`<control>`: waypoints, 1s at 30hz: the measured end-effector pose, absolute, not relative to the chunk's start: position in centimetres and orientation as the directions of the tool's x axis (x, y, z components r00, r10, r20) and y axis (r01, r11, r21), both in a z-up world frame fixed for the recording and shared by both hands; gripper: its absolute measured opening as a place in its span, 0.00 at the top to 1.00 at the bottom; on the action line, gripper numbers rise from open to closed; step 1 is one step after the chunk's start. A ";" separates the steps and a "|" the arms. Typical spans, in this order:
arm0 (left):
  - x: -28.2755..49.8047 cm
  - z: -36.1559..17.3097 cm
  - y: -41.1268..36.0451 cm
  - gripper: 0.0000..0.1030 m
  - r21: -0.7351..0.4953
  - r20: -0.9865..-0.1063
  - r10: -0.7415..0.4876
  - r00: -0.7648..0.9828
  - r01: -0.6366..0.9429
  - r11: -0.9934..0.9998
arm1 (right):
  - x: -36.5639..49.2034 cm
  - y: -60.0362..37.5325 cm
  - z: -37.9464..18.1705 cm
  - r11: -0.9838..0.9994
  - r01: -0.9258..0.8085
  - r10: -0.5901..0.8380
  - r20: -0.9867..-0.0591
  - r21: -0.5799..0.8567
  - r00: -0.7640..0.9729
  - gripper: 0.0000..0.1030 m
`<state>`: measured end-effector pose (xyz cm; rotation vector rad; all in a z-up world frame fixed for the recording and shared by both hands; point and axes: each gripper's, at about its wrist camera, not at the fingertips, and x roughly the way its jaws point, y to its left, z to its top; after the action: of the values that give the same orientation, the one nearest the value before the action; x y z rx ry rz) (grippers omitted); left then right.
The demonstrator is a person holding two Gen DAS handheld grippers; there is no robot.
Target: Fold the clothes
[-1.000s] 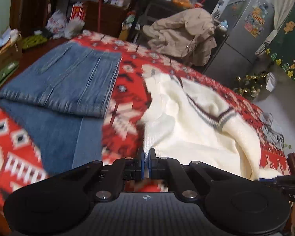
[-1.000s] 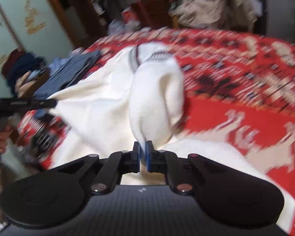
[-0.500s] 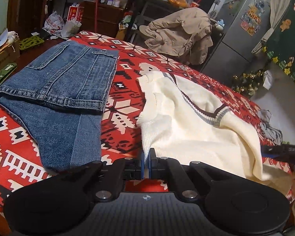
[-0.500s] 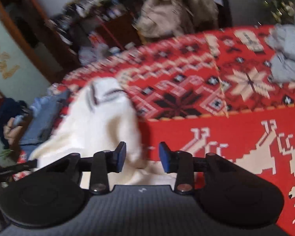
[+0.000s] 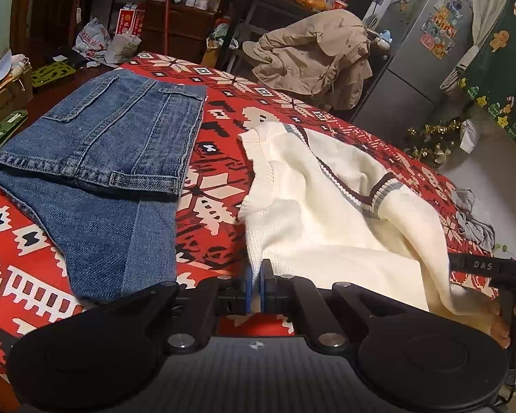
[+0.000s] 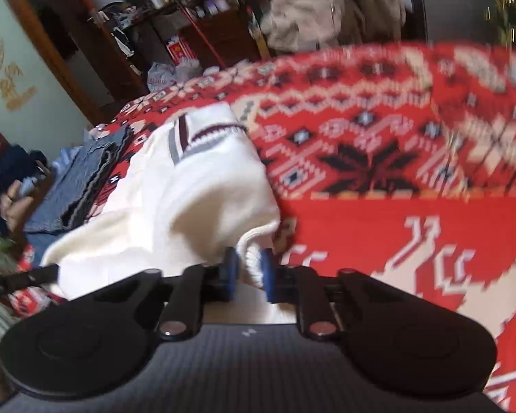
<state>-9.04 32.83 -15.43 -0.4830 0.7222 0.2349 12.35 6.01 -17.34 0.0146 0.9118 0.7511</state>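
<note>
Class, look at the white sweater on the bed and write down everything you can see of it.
The sweater is cream knit with a V-neck trimmed in grey and dark maroon stripes and ribbed edges. It lies rumpled, partly folded, on the red patterned blanket, right of the folded jeans, not touching them. The left gripper is shut on its near hem; the right gripper's parted fingers straddle another ribbed edge.
</note>
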 end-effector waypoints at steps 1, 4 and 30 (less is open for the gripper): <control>-9.1 -15.4 32.8 0.96 -0.337 -0.680 0.043 0.732 -0.365 0.868 | 12.2 5.9 -16.9 0.756 -0.586 0.587 -0.700 0.293 0.406 0.91; -8.9 -15.1 32.6 0.96 -0.318 -0.680 0.051 0.732 -0.357 0.879 | 12.5 4.4 -15.1 0.793 -0.558 0.555 -0.668 0.245 0.496 0.92; -12.0 -15.9 30.6 0.92 -0.315 -0.727 -0.023 0.686 -0.304 0.899 | 5.5 -8.6 -15.0 0.786 -0.590 0.499 -0.752 0.184 0.430 0.86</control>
<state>-12.01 30.60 -15.91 -0.4365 0.8056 0.1625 5.51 -8.62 -14.98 -0.1133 0.8978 0.6813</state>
